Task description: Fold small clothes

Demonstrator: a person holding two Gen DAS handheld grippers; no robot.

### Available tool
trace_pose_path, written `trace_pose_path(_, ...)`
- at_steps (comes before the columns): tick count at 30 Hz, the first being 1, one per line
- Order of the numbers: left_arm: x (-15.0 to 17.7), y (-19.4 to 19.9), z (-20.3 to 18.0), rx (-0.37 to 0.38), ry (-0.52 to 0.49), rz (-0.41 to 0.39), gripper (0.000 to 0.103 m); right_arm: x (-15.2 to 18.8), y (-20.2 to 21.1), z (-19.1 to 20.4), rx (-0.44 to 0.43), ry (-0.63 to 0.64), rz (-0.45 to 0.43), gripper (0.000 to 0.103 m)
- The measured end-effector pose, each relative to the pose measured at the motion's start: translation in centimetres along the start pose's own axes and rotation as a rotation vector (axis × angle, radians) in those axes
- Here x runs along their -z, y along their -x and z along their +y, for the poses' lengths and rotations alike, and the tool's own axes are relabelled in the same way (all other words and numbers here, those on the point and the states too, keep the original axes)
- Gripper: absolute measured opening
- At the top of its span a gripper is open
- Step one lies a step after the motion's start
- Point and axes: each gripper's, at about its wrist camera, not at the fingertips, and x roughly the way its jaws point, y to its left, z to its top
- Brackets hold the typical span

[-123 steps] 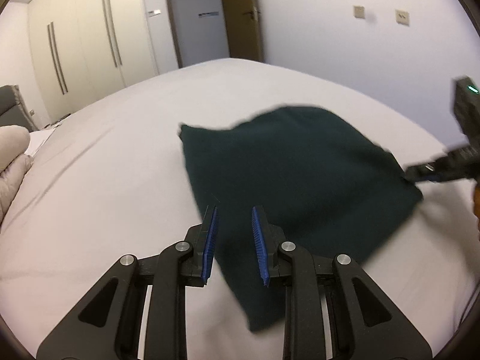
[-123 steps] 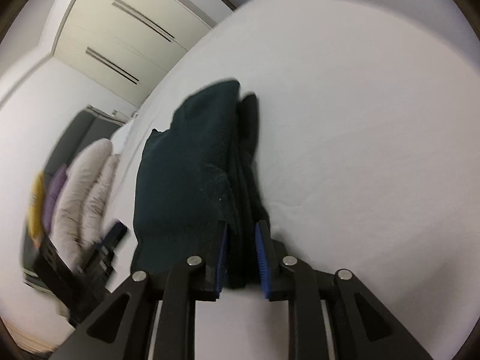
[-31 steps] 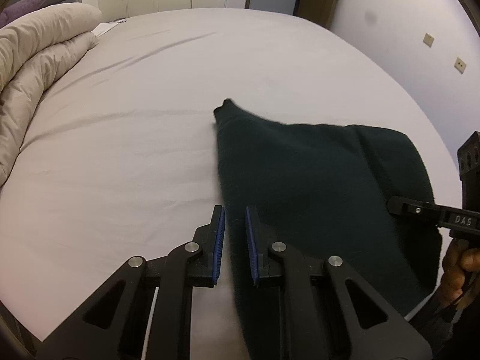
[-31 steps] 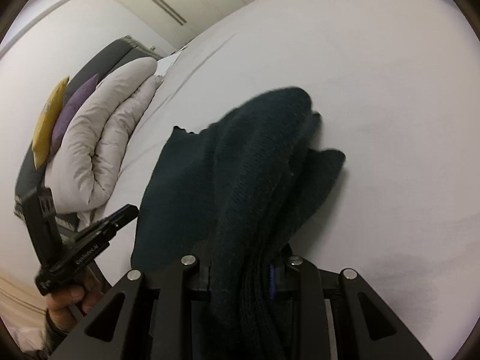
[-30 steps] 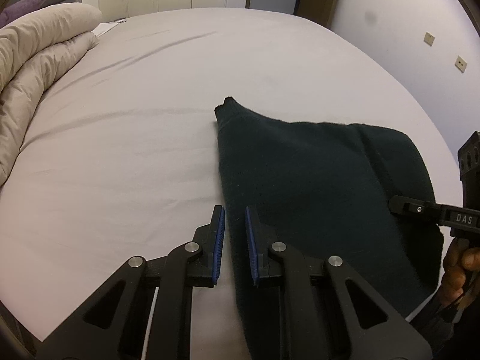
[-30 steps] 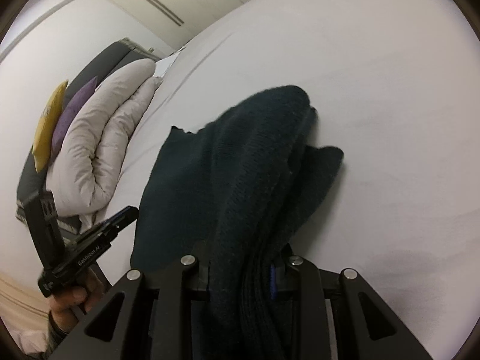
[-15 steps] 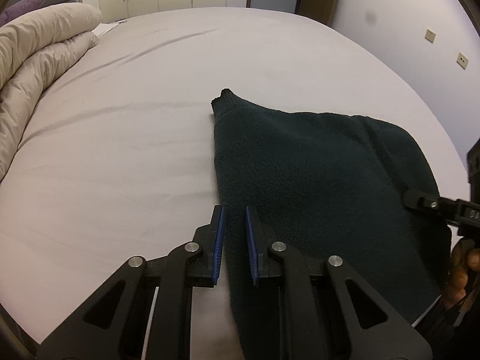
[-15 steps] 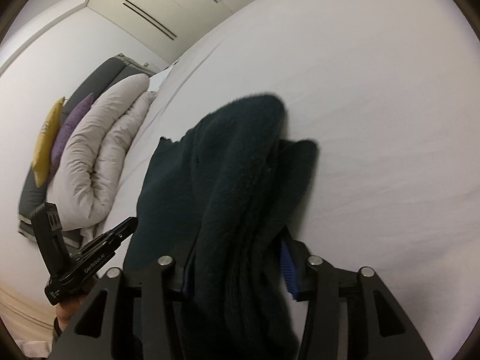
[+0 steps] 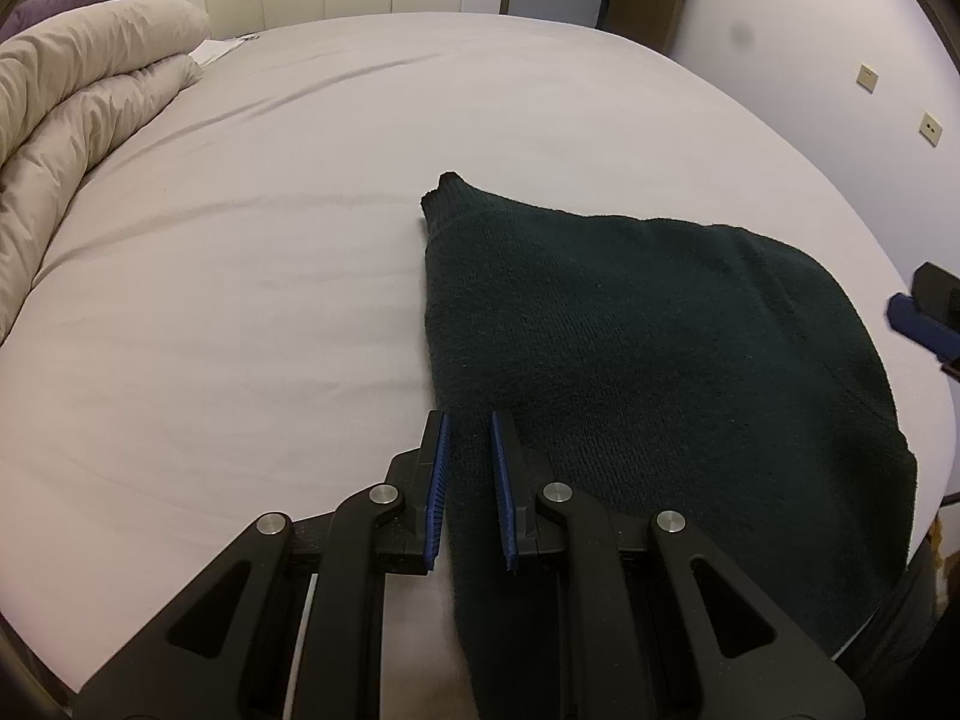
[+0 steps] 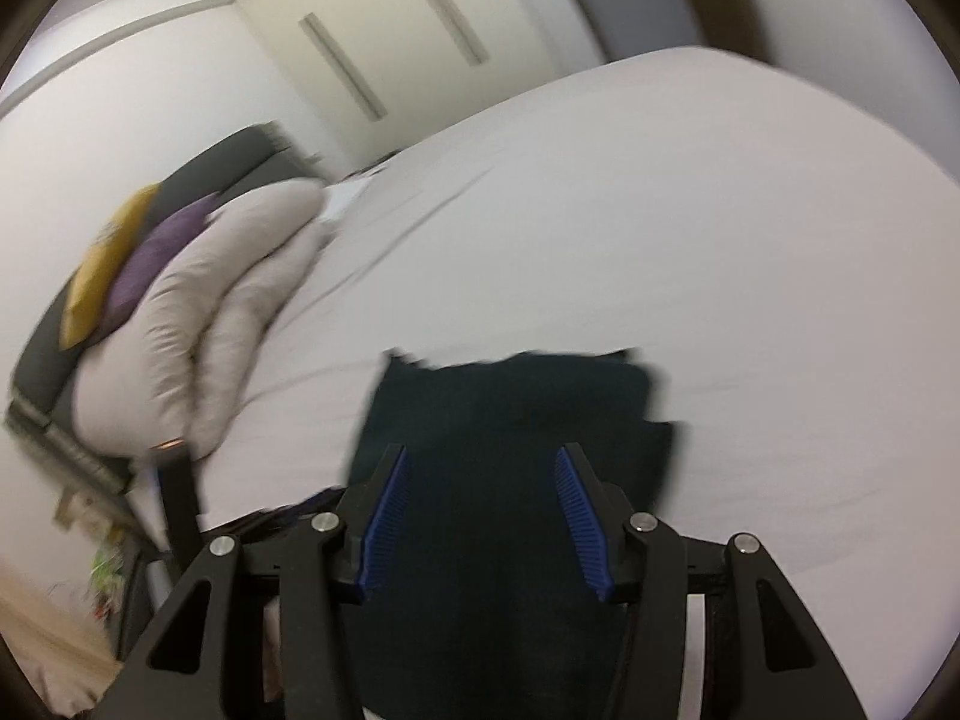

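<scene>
We see the dark green knit garment [image 9: 630, 372] lying folded on the white bed sheet [image 9: 240, 300], its near edge at six o'clock, a pointed corner at twelve; it looks soft, thick and limp, likely to sag and drag, not slip. The left gripper [image 9: 467, 474] has its pads close together on the garment's left edge, apparently pinching it; the right gripper [image 10: 480, 516] hangs over the cloth with jaws apart, gripping nothing. We would take hold at corners or hems, pinching all layers.
</scene>
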Motion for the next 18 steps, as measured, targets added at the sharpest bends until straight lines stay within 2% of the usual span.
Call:
trace_pose_path(5,-0.1,-0.4,0.0,-0.001,0.001,0.002,0.014,0.6,-4.6,0.3,-0.015,0.005,0.082,0.054)
trace_pose_path(7,-0.2,-0.7,0.0,0.0,0.005,0.003,0.014,0.7,-6.0,-0.6,0.017,-0.017,0.1,0.052)
trace_pose_path(9,-0.4,-1.0,0.0,0.003,0.009,0.004,0.014,0.6,-6.9,-2.0,0.039,-0.041,0.105,0.033)
trace_pose_path(10,-0.5,-1.1,0.0,0.004,0.01,0.005,0.014,0.5,-7.2,-2.7,0.044,-0.055,0.109,0.028)
trace_pose_path(12,-0.7,-1.4,-0.1,-0.002,0.003,0.003,0.014,0.5,-7.4,-4.0,0.043,-0.081,0.112,0.007)
trace_pose_path(13,-0.7,-1.6,-0.2,-0.007,-0.002,0.001,0.014,0.4,-7.6,-4.7,0.045,-0.093,0.113,0.001)
trace_pose_path(15,-0.8,-2.0,-0.4,-0.013,-0.01,-0.009,0.014,0.3,-7.6,-6.2,0.041,-0.122,0.107,0.0)
trace_pose_path(18,-0.8,-2.6,-0.7,-0.03,-0.021,-0.026,0.014,0.4,-7.6,-8.7,-0.038,-0.21,0.094,0.0)
